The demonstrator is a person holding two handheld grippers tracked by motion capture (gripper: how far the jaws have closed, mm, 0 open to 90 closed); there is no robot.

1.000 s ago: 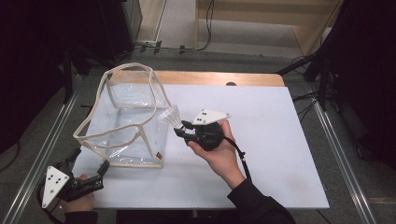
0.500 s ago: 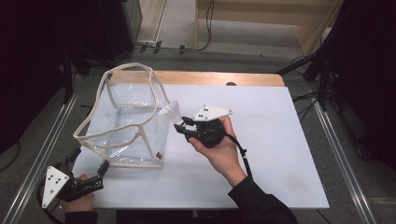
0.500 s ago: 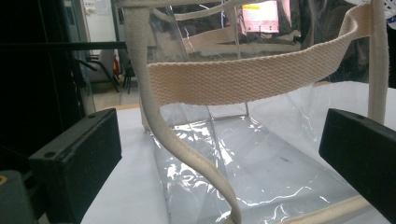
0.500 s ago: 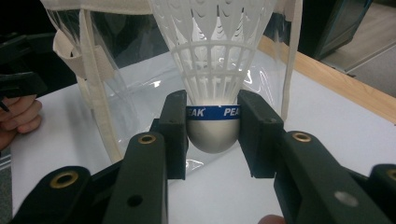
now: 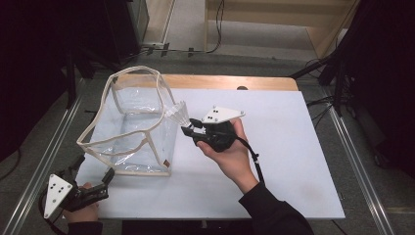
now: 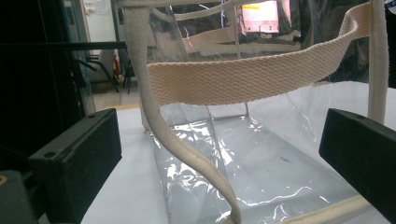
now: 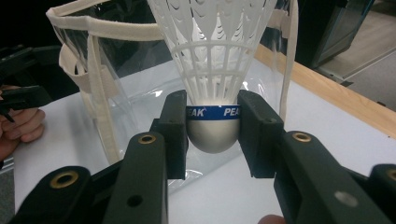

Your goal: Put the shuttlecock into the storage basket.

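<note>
High view: clear bag (image 5: 132, 132) with cream webbing trim stands open on the white surface (image 5: 284, 161), left of centre frame. Right hand-held gripper (image 5: 187, 128) sits at centre, just right of the bag, gripped by the person's right hand (image 5: 230, 154). Its jaws clamp a white shuttlecock (image 5: 177, 113) by the cork end, skirt pointing up-left and touching or overlapping the bag's right rim. Left hand-held gripper (image 5: 93, 176) is at lower left, near the bag's front-left corner, jaws spread, nothing between them; apart from the bag in this view.

Left gripper view: both black jaws stand wide at the left and right edges of the frame. The bag (image 6: 261, 158) sits ahead between them, a webbing strap (image 6: 243, 81) running across upper centre. Pads don't press on it.

Right gripper view: jaws narrow, pads clamped on both sides of the shuttlecock (image 7: 212, 70) at its blue band, grey rounded cork below, mesh skirt fanning to the top of frame. Bag (image 7: 93, 70) just behind, upper left. Left hand (image 7: 21, 128) at the left edge.
</note>
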